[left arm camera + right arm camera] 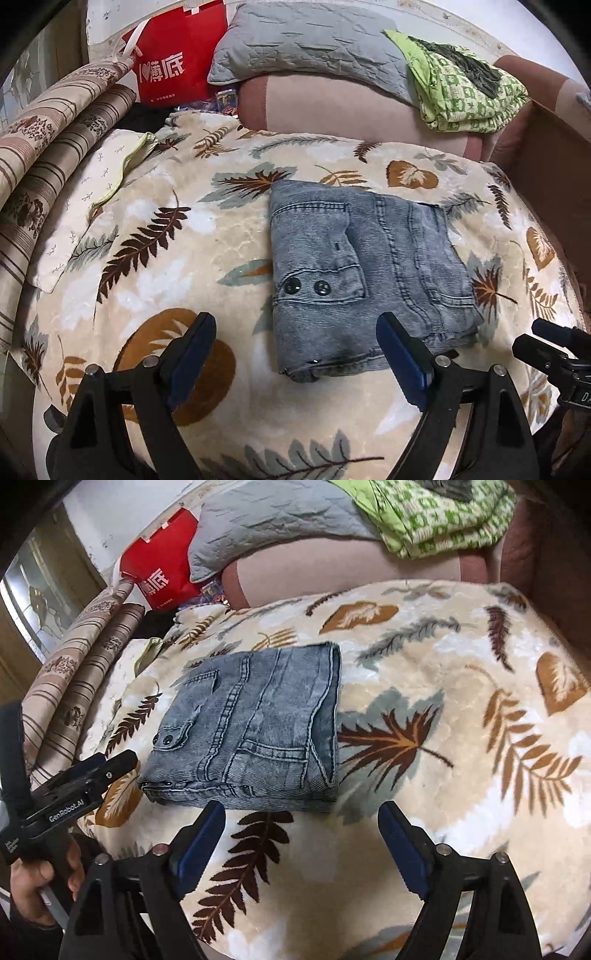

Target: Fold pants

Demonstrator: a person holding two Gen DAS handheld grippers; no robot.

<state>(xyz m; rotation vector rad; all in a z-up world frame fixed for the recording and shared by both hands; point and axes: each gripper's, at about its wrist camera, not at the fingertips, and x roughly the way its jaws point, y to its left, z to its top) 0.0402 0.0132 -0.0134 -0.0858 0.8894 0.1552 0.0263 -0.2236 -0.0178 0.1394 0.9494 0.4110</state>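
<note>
A cream plush blanket (207,236) printed with brown, tan and grey-green leaves covers the surface, and the denim pants (365,273) lie on it folded into a compact, nearly square bundle. Behind the blanket runs a pink bolster (332,107) with a grey quilted pillow (314,40) on top, a green patterned cloth (469,88) folded at its right end, and a red paper bag (173,62) with white characters to the left. Striped brown bedding (48,147) is heaped along the left edge.

The left wrist view alone shows a brown cardboard panel (550,184) at the right edge, and the black tip of the right gripper (554,350) at the lower right. The right wrist view alone shows a doorway or window (40,590) at upper left, plus a hand (33,890) around the handle of the other tool.

The left gripper (299,354) hangs with its blue-padded fingers (195,354) spread wide; the near edge of the pants appears between them in the picture, with no contact visible, and nothing is held. In the right wrist view the right gripper (299,842) is likewise spread wide and empty over bare blanket (443,686), the pants (255,723) just beyond its left finger (203,838).
</note>
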